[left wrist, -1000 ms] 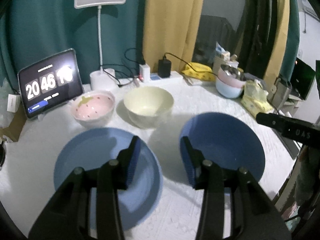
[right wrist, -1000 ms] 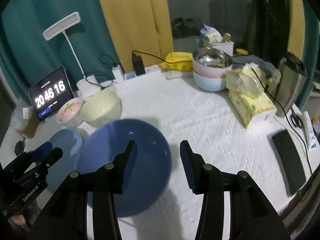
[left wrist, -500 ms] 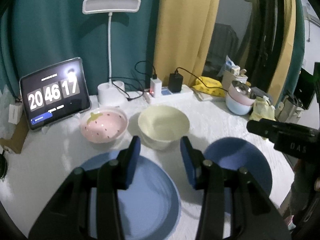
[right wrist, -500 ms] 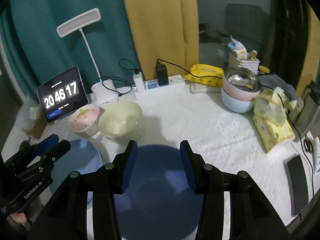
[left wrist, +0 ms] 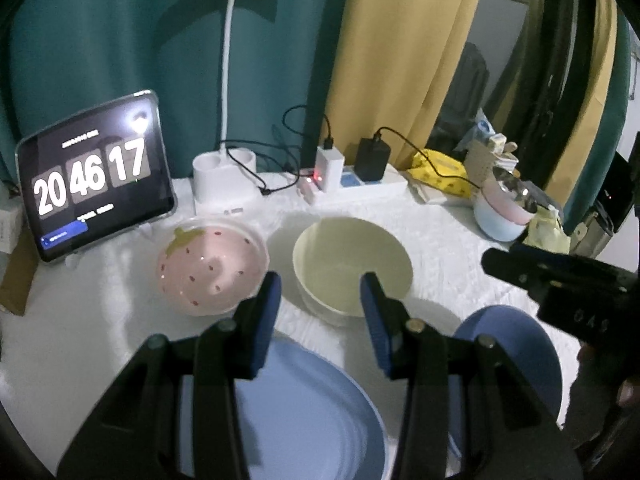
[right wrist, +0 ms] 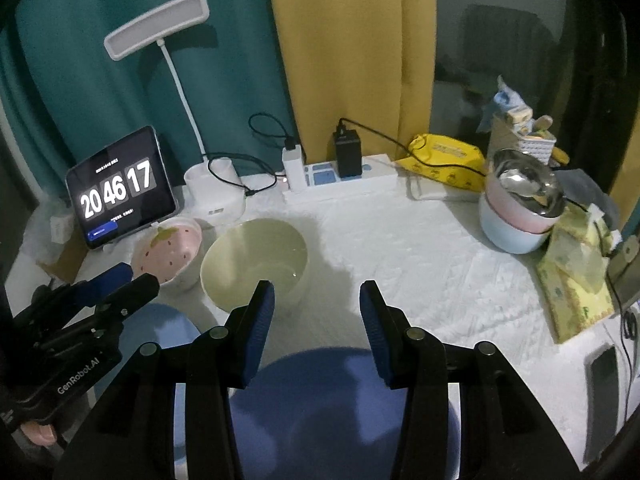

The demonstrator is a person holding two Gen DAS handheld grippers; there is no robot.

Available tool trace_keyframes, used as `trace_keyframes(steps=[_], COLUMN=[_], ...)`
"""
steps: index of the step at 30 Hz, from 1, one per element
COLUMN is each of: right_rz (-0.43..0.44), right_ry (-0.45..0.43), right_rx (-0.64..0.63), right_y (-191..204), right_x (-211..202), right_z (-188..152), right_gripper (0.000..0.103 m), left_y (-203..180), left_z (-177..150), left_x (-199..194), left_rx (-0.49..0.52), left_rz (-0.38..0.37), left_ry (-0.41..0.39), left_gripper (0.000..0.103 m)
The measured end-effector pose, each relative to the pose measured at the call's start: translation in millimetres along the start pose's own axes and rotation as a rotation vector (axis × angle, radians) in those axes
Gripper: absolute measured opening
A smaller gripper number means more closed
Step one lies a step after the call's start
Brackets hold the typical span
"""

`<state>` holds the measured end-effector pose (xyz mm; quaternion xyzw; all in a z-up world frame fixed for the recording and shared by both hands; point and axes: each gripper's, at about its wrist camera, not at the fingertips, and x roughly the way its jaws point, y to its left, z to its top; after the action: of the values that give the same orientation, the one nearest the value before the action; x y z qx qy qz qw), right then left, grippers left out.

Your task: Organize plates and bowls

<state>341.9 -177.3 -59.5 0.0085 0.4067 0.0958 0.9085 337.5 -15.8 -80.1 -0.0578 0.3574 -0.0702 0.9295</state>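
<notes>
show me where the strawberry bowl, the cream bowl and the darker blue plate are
strawberry bowl [left wrist: 212, 266], left wrist view, on its pink inside.
cream bowl [left wrist: 352, 258], left wrist view, on its inner wall.
darker blue plate [right wrist: 336, 412], right wrist view, on its bare middle.

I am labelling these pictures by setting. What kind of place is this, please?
Probably a room in a home, not a kitchen: bowls and plates share a white-clothed table with a desk lamp, a tablet clock and a power strip, before curtains.
</notes>
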Motion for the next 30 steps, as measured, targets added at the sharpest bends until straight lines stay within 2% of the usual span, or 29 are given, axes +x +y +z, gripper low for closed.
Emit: trace_keyframes(steps=[13,30], right_rz=[0.0,0.026], right_ry=[0.082,0.216], right_rx=[0.022,0.066], right_y=[6,2], right_x=[51,120], right_z=[23,17], right_gripper=[0.047,0.047], left_y=[10,2], left_z=[6,6], left_x=[53,100], left_rx=[-0.026,0.001], left_rz=[0.0,0.055], left_ry=[0.118,0.223], left_gripper=[0.044,0.044])
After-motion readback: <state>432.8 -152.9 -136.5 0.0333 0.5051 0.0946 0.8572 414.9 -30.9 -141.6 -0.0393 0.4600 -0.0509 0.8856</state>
